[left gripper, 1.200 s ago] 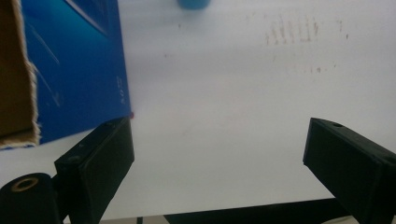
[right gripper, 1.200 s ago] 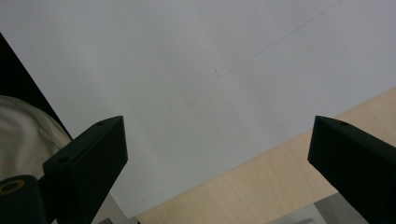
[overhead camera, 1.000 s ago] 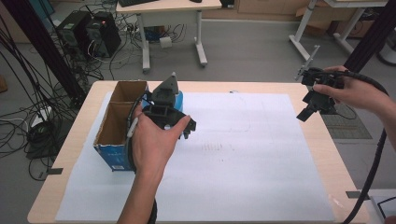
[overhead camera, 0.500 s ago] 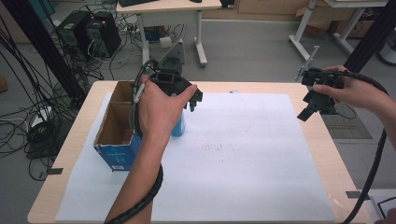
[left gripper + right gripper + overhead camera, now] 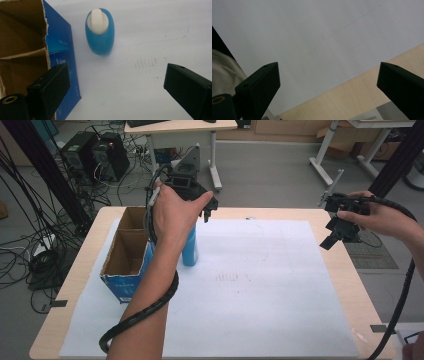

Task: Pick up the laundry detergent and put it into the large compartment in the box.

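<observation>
— Two black jaws of the left gripper (image 5: 115, 92) stand wide with nothing between them; they have just been opening further. Beyond their tips, in the left gripper view, the blue oval plastic bottle with the white cap (image 5: 100, 31) stands upright on the white paper sheet (image 5: 150, 37), well clear of the pads.

— And the right gripper (image 5: 327, 92)?

— Spread wide too, empty, hanging over the right edge of the paper where the pale wooden table (image 5: 367, 85) begins. In the high view it sits at the far right, well apart from the bottle.

— Where is the bottle against the box?

— Just to the right of the open blue cardboard box with brown dividers (image 5: 127, 255), near its right wall; I cannot tell whether they touch. In the high view the left forearm covers part of the bottle.

— What might go wrong?

— I judge the bottle tall and narrow, so it would tip easily. The left forearm and trailing cable pass just over it; a low sweep could knock it down or shove it against the box.
</observation>
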A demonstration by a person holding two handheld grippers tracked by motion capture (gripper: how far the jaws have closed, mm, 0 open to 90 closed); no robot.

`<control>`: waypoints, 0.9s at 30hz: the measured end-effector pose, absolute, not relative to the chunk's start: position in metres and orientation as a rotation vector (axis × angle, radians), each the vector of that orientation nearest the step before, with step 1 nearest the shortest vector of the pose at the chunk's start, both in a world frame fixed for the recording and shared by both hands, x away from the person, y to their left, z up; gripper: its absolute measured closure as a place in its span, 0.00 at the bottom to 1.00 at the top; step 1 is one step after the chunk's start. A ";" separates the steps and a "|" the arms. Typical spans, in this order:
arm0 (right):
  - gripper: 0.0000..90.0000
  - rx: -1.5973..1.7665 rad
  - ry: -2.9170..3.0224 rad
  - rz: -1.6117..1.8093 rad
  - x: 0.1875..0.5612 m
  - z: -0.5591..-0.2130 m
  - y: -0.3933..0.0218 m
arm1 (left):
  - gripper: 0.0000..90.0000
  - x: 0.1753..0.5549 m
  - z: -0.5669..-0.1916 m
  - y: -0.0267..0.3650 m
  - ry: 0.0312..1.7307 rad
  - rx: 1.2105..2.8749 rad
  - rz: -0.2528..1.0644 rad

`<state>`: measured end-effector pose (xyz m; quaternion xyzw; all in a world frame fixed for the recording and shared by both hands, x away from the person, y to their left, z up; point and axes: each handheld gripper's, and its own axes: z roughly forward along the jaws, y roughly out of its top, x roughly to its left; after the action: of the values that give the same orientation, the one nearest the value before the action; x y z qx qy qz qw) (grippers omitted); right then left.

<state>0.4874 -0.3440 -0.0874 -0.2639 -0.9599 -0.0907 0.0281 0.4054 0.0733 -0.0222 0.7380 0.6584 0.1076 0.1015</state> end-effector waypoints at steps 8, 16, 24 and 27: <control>0.05 -0.807 -2.961 -0.282 0.489 -0.086 -0.342 | 0.05 0.428 -0.030 0.068 1.955 2.179 0.344; 0.05 -0.796 -2.959 -0.269 0.492 -0.089 -0.340 | 0.05 0.444 -0.040 0.065 1.978 2.182 0.375; 0.05 -0.794 -2.958 -0.273 0.495 -0.092 -0.340 | 0.05 0.469 -0.052 0.068 2.030 2.166 0.352; 0.05 -0.792 -2.955 -0.269 0.498 -0.094 -0.341 | 0.05 0.477 -0.056 0.070 2.044 2.155 0.344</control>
<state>0.4975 -0.3407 -0.0941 -0.2577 -0.9616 -0.0876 0.0352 0.4766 0.0697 -0.0557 0.7187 0.6816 0.1146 0.0758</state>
